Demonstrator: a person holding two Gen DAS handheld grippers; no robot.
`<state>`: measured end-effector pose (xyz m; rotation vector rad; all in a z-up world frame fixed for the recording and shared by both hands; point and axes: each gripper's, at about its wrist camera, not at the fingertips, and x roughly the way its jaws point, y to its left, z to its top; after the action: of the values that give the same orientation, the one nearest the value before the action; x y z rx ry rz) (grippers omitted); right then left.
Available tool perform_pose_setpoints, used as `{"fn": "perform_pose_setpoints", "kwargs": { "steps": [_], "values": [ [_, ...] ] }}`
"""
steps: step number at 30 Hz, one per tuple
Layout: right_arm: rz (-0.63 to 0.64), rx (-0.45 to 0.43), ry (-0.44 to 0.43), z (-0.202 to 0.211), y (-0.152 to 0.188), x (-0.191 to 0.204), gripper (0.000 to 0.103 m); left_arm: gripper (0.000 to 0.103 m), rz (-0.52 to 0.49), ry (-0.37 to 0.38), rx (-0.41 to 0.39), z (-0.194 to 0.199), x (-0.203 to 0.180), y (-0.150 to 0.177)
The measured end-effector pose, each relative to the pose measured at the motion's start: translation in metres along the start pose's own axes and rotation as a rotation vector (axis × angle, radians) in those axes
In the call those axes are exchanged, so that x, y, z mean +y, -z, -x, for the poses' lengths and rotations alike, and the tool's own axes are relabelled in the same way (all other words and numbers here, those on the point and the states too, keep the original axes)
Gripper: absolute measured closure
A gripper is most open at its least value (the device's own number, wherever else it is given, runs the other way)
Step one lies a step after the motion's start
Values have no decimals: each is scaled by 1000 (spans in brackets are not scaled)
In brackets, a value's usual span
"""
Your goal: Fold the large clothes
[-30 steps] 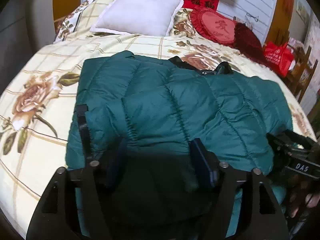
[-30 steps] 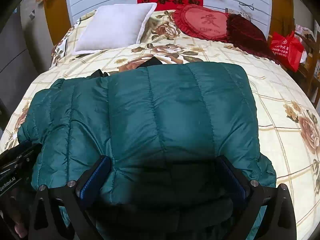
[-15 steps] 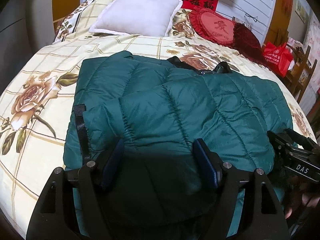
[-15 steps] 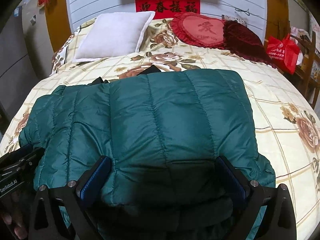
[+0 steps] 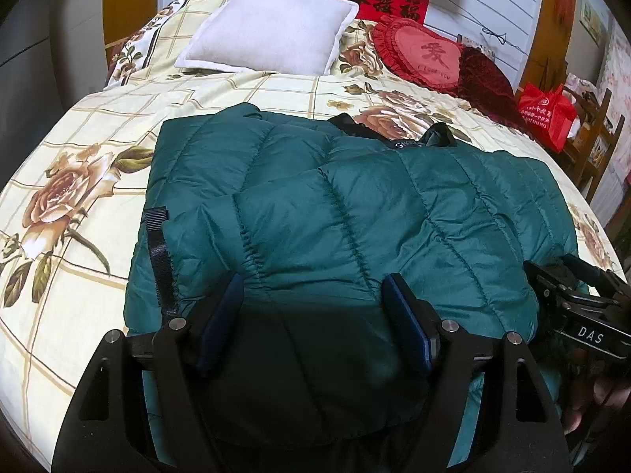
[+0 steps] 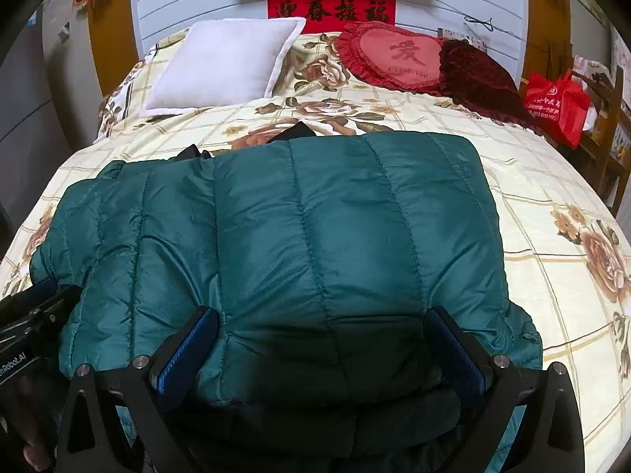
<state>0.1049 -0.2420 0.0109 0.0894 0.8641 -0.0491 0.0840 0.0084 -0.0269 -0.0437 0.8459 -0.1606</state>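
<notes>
**Green puffer jacket lies folded on the bed, both grippers spread at its near edge**

You stand at the foot of a bed (image 5: 90,149) covered with a cream sheet printed with roses. The dark green quilted puffer jacket (image 5: 335,213) lies across the middle of it, folded into a wide block, with its black collar lining showing at the far edge. At the head of the bed you see a white pillow (image 5: 272,27), a red heart-shaped cushion (image 5: 422,55) and a dark red cushion (image 5: 485,75) just beside it. A red bag (image 5: 546,112) hangs at the right side of the bed.

Your left gripper (image 5: 313,315) has its jaws spread wide over the near edge of the jacket; the padding bulges between the blue pads, and I cannot tell if they press it. Your right gripper (image 6: 321,349) is also spread wide, over the jacket's right part. A black strap (image 5: 159,252) lies on the jacket's left edge.
</notes>
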Motion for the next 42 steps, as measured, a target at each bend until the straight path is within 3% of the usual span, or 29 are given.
{"fn": "perform_pose_setpoints", "kwargs": {
  "steps": [42],
  "values": [
    [-2, -1, 1, 2, 1, 0, 0, 27, 4, -5, -22, 1, 0, 2]
  ]
}}
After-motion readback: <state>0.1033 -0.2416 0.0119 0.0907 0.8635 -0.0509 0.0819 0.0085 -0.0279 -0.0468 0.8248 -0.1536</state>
